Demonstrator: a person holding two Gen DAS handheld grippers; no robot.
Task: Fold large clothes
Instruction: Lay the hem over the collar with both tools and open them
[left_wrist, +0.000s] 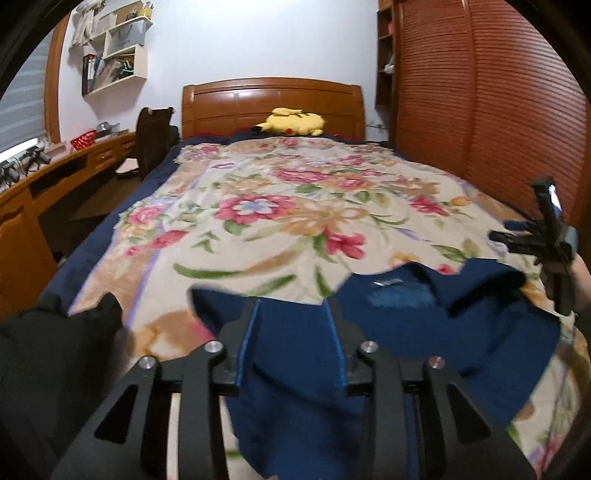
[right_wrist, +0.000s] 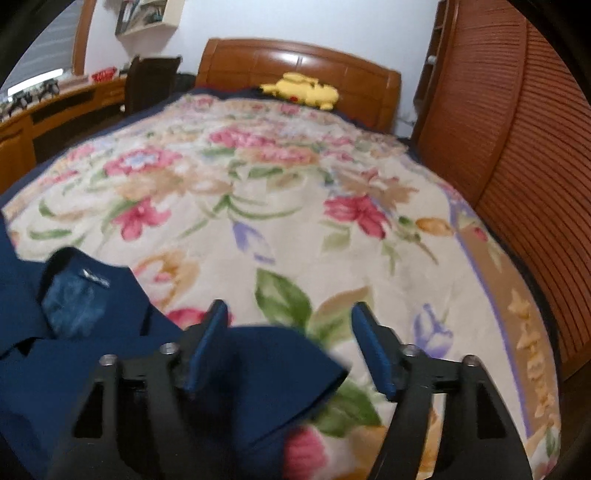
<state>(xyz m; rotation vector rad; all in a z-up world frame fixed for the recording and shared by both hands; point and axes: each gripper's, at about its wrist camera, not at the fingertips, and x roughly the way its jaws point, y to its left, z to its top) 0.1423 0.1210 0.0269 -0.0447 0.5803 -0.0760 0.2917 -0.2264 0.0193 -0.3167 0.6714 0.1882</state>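
At the lower left of the left wrist view a black garment (left_wrist: 62, 332) lies bunched on the edge of the floral cream blanket (left_wrist: 258, 206) that covers the bed. Moving right, the left gripper (left_wrist: 293, 314) sits low in the centre of that frame, its blue-padded fingers (left_wrist: 249, 332) spread apart, with the dark navy collared shirt (left_wrist: 406, 317) lying between and under them; nothing looks pinched. The shirt's collar and white neck label (left_wrist: 386, 283) show right of centre, the cloth rumpled rather than flat. At the far right edge the right gripper (left_wrist: 532, 240) hangs above the blanket.

In the right wrist view the shirt fills the lower left, collar up, and one loose corner or sleeve reaches between the right gripper's parted fingers (right_wrist: 207, 343), again not clamped.

Judged from this, folding has barely begun: the shirt is on the bed near its foot, not yet smoothed, and every fold remains. The black garment also appears unfolded.
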